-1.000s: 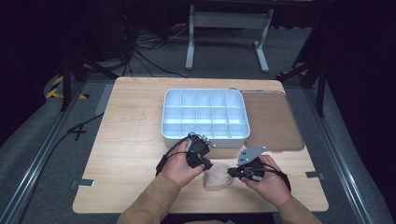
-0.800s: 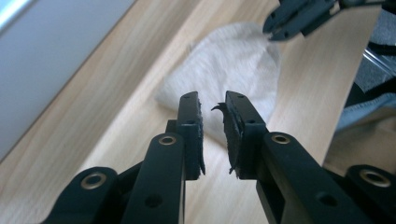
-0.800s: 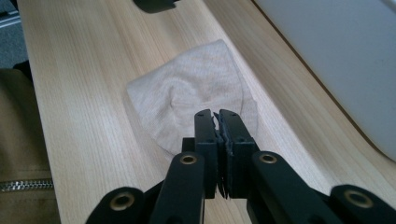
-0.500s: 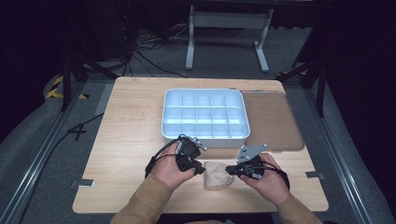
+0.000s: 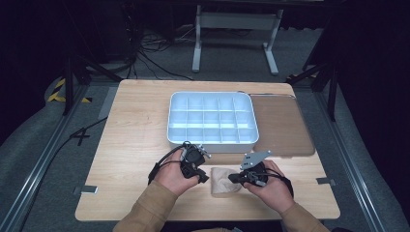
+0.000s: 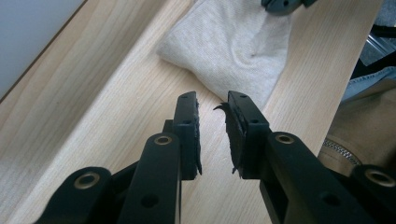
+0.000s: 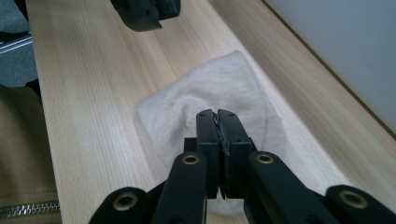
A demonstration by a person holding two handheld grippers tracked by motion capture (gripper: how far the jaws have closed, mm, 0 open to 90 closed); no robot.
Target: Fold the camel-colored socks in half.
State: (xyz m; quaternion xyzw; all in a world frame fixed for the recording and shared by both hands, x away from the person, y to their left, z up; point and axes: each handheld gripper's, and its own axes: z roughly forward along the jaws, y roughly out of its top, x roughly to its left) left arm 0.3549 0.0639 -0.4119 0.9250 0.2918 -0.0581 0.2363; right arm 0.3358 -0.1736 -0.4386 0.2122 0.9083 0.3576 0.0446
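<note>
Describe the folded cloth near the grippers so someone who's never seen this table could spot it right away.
On the light wooden table, look at the near edge, in front of the white compartment tray. Between the person's two hands lies a small folded beige knit cloth. It is the one soft, pale fabric thing there, unlike the hard tray and the flat brown mat.

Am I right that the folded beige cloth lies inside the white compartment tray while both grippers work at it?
Not quite: the folded beige cloth lies on the bare wooden table, in front of the white compartment tray, as the high view shows. Both grippers are indeed at it.
</note>
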